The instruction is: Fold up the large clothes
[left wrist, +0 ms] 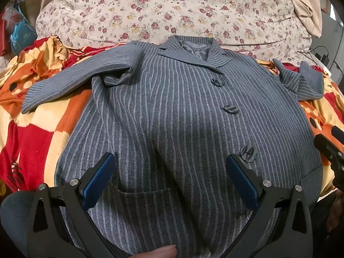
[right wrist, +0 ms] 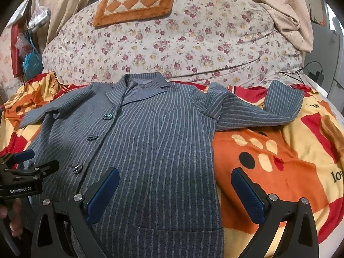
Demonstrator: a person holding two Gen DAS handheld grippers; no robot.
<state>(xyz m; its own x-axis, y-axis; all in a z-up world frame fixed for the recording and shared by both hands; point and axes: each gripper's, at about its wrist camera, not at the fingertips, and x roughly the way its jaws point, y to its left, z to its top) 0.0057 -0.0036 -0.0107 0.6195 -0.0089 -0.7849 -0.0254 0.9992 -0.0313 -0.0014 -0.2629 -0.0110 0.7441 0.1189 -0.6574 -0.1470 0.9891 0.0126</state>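
Note:
A grey pinstriped coat (left wrist: 172,111) lies face up and buttoned on the bed, collar far from me, both sleeves spread sideways with folded ends. It also shows in the right wrist view (right wrist: 154,142). My left gripper (left wrist: 171,172) is open and empty, hovering over the coat's lower front above a patch pocket, near the lowest button (left wrist: 248,152). My right gripper (right wrist: 175,185) is open and empty over the coat's right side edge, one finger above the coat, the other above the blanket. Each gripper shows at the edge of the other's view.
The coat rests on a red, orange and yellow blanket (right wrist: 279,167). A floral quilt (right wrist: 172,43) is piled behind the collar, with an orange checkered mat (right wrist: 133,4) on top. Beige fabric (right wrist: 286,15) hangs back right. Bags (right wrist: 30,60) hang left. Cables (right wrist: 311,71) lie right.

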